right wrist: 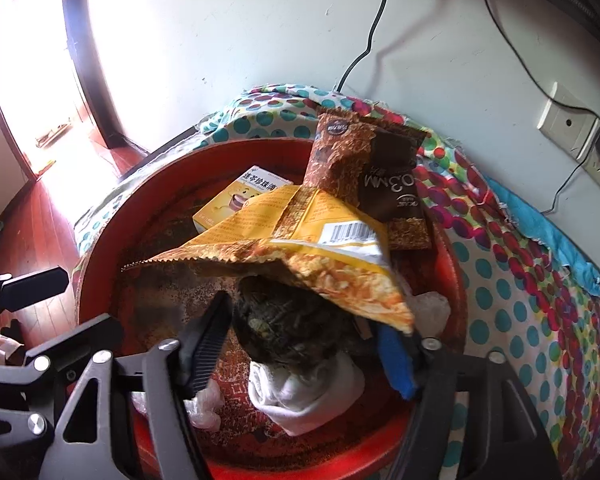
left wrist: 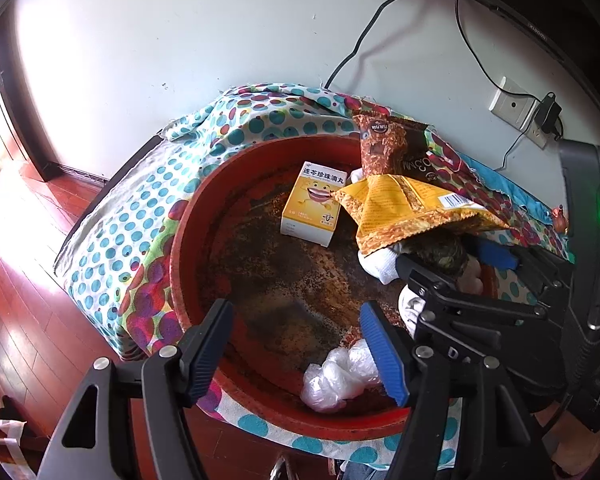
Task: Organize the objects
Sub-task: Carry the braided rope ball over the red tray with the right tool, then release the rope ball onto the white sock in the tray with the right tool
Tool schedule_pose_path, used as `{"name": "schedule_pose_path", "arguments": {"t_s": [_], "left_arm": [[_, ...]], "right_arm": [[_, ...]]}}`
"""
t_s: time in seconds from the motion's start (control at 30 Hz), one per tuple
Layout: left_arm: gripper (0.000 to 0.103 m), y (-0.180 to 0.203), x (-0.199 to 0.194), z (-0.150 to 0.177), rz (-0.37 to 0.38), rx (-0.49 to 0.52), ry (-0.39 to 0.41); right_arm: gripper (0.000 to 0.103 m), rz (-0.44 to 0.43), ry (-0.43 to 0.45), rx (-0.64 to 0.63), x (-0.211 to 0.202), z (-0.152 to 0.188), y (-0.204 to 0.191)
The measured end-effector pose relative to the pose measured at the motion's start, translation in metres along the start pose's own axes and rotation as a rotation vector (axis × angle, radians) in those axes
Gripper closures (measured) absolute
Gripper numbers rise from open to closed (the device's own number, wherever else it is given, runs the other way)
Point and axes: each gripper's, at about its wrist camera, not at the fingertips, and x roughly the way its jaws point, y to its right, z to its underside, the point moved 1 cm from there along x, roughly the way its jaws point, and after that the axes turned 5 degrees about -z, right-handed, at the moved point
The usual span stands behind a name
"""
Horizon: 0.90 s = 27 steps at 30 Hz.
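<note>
Hovering over the round red tray (left wrist: 188, 216), rust-speckled floor, set on a dotted multicolour cloth (left wrist: 140, 216). Left gripper (left wrist: 300, 348) spread wide, nothing between its jaws, poised above the tray's near rim beside a crumpled clear plastic wrap (left wrist: 336, 380). Right gripper (right wrist: 304, 344) also parted, pads flanking but not pressing a dark round mottled lump (right wrist: 284, 328) perched on a rolled white cloth (right wrist: 300, 396) at the tray's near right side. Draped over that lump: a yellow snack bag with a barcode (right wrist: 300, 236), reaching toward the tray's middle. Leaning on the far rim, a brown snack packet lettered "03MM" (right wrist: 364, 168). Tucked against the far side, partly under the yellow bag, a small yellow-and-white box with a smiling cartoon (left wrist: 314, 204). Behind, a white wall (left wrist: 180, 40), black cables (left wrist: 360, 44), a wall socket (left wrist: 512, 104).
</note>
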Motion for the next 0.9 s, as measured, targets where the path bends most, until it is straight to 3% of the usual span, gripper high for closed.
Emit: {"name": "schedule_pose_path", "arguments": {"t_s": [0.5,0.9], "left_arm": [[0.026,0.001,-0.007,-0.001,-0.033,0.0,-0.012],[0.026,0.019,-0.016,0.001,-0.075,0.073,-0.001]], "right_arm": [[0.005,0.067,-0.003,0.044,-0.053,0.02,0.022],[0.001,0.092,-0.04,0.073,-0.096,0.051,0.021]]}}
